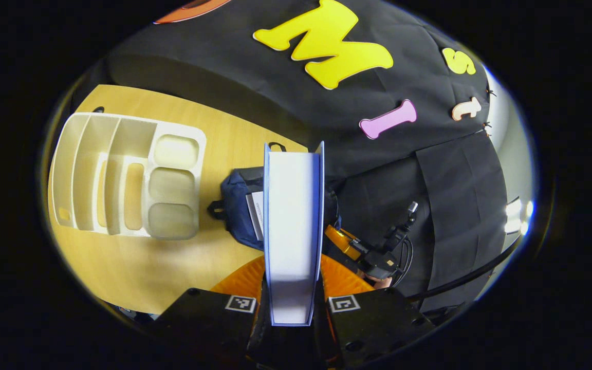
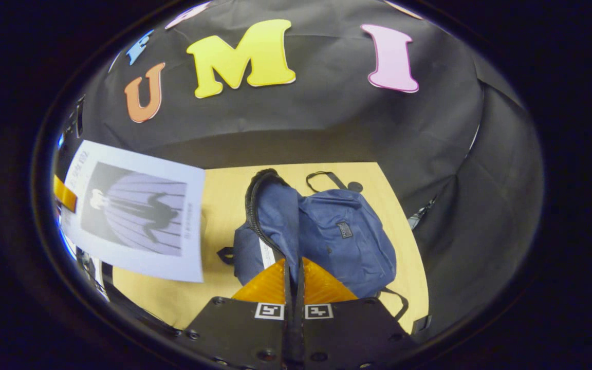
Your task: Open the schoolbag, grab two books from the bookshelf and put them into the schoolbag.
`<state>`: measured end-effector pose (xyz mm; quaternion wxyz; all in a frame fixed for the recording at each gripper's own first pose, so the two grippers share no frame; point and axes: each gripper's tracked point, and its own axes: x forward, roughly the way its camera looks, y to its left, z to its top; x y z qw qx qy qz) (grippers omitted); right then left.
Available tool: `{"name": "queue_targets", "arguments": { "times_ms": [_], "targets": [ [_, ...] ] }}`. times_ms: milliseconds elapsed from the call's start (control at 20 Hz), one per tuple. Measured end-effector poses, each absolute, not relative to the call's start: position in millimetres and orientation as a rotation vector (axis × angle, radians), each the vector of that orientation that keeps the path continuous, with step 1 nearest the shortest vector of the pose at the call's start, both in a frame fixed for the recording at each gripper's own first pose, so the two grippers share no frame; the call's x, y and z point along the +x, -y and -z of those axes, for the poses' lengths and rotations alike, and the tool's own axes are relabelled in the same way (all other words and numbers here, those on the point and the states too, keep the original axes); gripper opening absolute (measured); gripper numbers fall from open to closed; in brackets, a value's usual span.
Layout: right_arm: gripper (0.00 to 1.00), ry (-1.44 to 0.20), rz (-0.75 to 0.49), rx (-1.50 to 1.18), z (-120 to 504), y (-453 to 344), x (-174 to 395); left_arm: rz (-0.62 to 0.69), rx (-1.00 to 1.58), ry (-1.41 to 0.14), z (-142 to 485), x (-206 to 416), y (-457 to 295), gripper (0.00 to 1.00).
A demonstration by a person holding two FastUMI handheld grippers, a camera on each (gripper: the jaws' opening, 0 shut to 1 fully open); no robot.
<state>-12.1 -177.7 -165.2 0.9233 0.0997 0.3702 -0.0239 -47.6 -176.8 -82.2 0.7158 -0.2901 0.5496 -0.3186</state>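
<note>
My left gripper is shut on a blue-covered book, held edge-on with its white pages facing me, above the table. Behind it lies the navy schoolbag, with a white book edge showing in its opening. The white bookshelf lies to the left, its slots bare. In the right gripper view my right gripper is shut on the schoolbag's zip-edged flap and holds it up. The schoolbag lies on the table, a book's white edge inside. The held book's cover hangs at the left.
The wooden table carries the bookshelf and the bag; its far edge meets the black cloth wall. In the left gripper view the right gripper with its cables and a hand sits just right of the held book. A bag strap lies behind the bag.
</note>
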Motion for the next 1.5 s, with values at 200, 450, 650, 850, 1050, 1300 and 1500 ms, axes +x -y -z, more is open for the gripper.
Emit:
{"name": "queue_targets", "arguments": {
  "times_ms": [200,450,650,850,1050,1300,1500],
  "targets": [
    [0.00,-0.749,0.058,0.214,162.4,186.3,-10.7,0.662,-0.712,-1.272,120.2,-51.9,223.0,0.37],
    [0.00,-0.744,0.059,0.227,161.2,195.7,-10.4,0.598,-0.719,-1.294,172.8,-49.8,251.7,0.37],
    [0.00,-0.737,0.050,0.216,155.2,196.0,-9.3,0.580,-0.749,-1.332,213.7,-47.5,275.9,0.37],
    [0.00,-0.728,0.051,0.215,149.0,193.9,-10.8,0.580,-0.816,-1.357,237.9,-47.8,299.4,0.37],
    [0.00,-0.729,0.050,0.200,145.8,190.2,-12.1,0.602,-0.875,-1.332,251.5,-36.2,321.7,0.37],
    [0.00,-0.730,0.033,0.178,142.4,178.0,-7.4,0.672,-0.946,-1.290,266.3,-26.9,343.1,0.37],
    [0.00,-0.739,0.023,0.163,142.9,168.6,-6.2,0.717,-0.985,-1.267,276.3,-20.9,357.1,0.37]
  ]
}}
